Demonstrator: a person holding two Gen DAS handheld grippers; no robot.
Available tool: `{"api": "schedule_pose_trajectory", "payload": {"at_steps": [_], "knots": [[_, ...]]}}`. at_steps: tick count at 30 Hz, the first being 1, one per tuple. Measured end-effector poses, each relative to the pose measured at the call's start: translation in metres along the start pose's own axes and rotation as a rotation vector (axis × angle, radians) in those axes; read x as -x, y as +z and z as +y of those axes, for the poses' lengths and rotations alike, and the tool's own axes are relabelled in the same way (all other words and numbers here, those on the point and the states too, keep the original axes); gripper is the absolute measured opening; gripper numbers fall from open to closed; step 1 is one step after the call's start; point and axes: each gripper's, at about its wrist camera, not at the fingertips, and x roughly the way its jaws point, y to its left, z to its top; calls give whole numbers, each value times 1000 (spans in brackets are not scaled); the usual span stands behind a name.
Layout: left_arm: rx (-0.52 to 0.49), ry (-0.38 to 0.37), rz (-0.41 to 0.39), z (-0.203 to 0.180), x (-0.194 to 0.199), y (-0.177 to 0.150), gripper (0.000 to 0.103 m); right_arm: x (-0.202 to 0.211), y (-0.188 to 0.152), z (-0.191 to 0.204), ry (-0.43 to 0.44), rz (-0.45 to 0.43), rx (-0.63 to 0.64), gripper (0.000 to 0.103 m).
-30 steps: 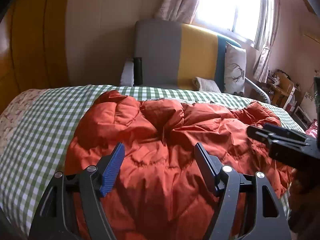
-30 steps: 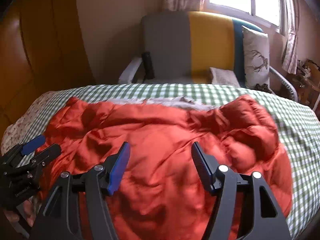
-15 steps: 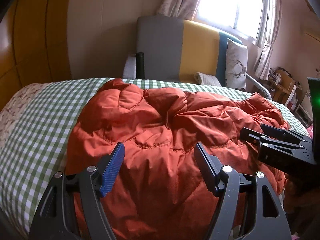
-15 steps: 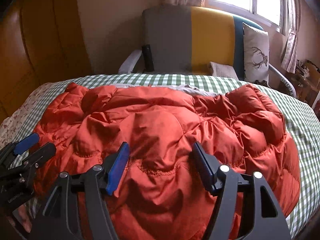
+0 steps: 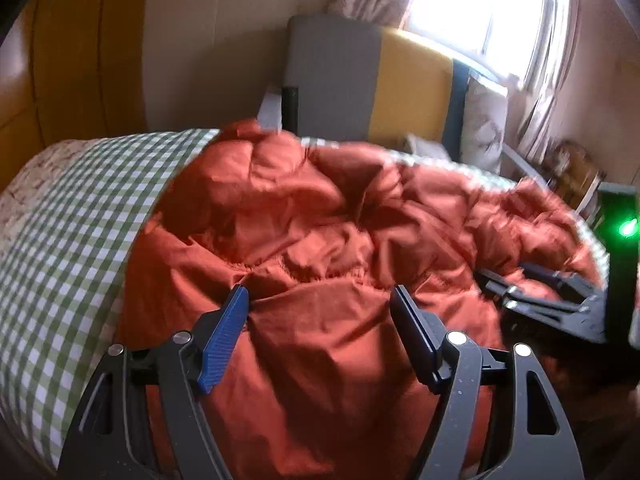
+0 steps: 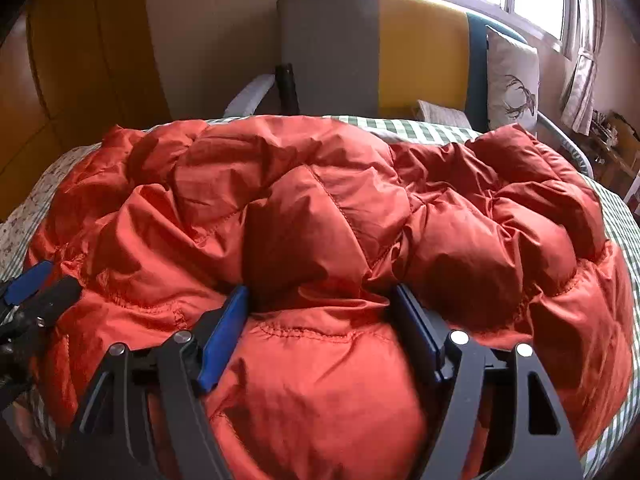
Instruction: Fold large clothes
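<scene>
Jacket: orange quilted puffer, spread rumpled across a bed with a green-checked cover, filling the middle of both views.
Left tongs: spread wide at 6 o'clock in their own view, over the jacket's near edge, nothing clamped; whether they touch the fabric cannot be told.
Right tongs: likewise gaping, padded fabric bulging up between the two fingers but not pinched.
Backdrop: grey-and-yellow sofa at 12 o'clock beyond the bed, deer-print cushion at 2 o'clock below a bright window.
</scene>
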Motion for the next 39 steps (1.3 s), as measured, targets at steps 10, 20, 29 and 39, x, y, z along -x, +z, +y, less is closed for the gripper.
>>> {"api": "schedule_pose_trajectory", "payload": {"at_steps": [10,20,29,39], "knots": [[204,143,14,86,6,13,79,64,-1,-80,-26,-81,-149,77],[348,46,128,118,-14,-16,79,68,-40,-193,-132,-50,-432,87],[283,-83,174,100,-5,-13,25,63,-64,-199,21,31,-427,20],[145,-132,205,80,80,-65,32,145,-126,-201,57,115,-331,21]]}}
